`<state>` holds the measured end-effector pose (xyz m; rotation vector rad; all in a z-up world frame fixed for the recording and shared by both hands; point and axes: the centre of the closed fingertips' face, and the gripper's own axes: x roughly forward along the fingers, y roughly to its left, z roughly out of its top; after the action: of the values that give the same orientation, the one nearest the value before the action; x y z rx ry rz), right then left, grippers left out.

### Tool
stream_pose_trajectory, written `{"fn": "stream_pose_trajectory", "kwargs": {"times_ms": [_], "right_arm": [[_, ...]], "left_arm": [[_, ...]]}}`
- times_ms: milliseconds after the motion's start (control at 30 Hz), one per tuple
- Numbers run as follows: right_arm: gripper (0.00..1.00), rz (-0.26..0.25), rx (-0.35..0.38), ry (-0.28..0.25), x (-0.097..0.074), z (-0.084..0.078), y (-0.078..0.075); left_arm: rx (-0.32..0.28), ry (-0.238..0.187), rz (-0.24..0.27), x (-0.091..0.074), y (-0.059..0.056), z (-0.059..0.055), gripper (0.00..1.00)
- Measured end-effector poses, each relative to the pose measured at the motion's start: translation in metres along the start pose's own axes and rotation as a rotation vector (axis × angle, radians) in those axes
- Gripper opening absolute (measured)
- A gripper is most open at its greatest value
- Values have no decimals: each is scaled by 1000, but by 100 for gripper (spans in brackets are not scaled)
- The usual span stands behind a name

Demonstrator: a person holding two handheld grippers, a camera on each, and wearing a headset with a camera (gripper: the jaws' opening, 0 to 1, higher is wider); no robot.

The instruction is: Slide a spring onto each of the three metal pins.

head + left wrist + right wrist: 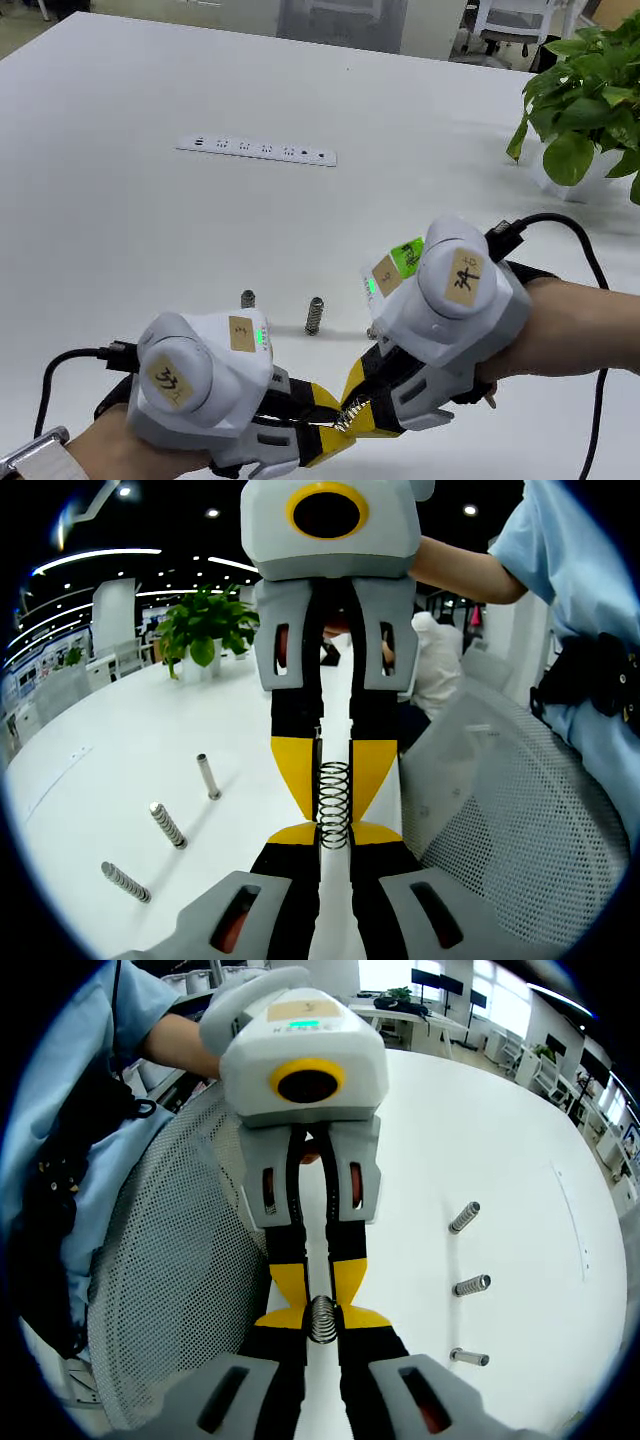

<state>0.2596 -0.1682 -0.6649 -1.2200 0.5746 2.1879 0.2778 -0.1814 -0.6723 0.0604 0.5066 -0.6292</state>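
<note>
left gripper (pixel 333 845) and right gripper (pixel 320 1335) tip to tip at the table (pixel 150 220) edge, both pinched narrow on one spring (pixel 333 802), two sprung pins (pixel 168 824) and a bare pin (pixel 208 776) stood further out

Tan sticker (pixel 241 333) on my left claw (pixel 326 420), 7 o'clock in head view: handwritten "3". Round-cap stickers (pixel 463 277): scrawl, can't read.

In the head view, the third short metal pin (pixel 372 330) sat mostly hidden behind the right gripper (pixel 352 402) (only a sliver showed). Yellow jaw pads covered much of the coiled steel spring (pixel 346 417). The leafy green potted plant (pixel 585 110) ran off the right edge. Markings on the long white power strip (pixel 257 150) were too small to read.
</note>
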Motion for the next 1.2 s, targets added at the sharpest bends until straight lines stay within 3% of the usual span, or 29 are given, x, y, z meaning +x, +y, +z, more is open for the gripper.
{"fn": "stream_pose_trajectory", "kwargs": {"times_ms": [333,567,800,900,1000,1200], "right_arm": [[12,3,9,-6,0,-2,-3],[12,-14,6,2,-6,-1,-11],[12,-20,0,25,-10,-6,-16],[12,-20,-3,37,-12,-9,-19],[12,-22,-5,56,-15,-15,-23],[12,-28,-9,83,-21,-24,-30]], "left_arm": [[11,-4,19,1,2,0,11],[-19,-17,89,-5,14,-4,25],[-58,-34,184,-20,31,-10,43],[-95,-49,246,-29,42,-13,52],[-138,-64,340,-42,57,-17,66],[-202,-91,427,-59,74,-27,80]]}}
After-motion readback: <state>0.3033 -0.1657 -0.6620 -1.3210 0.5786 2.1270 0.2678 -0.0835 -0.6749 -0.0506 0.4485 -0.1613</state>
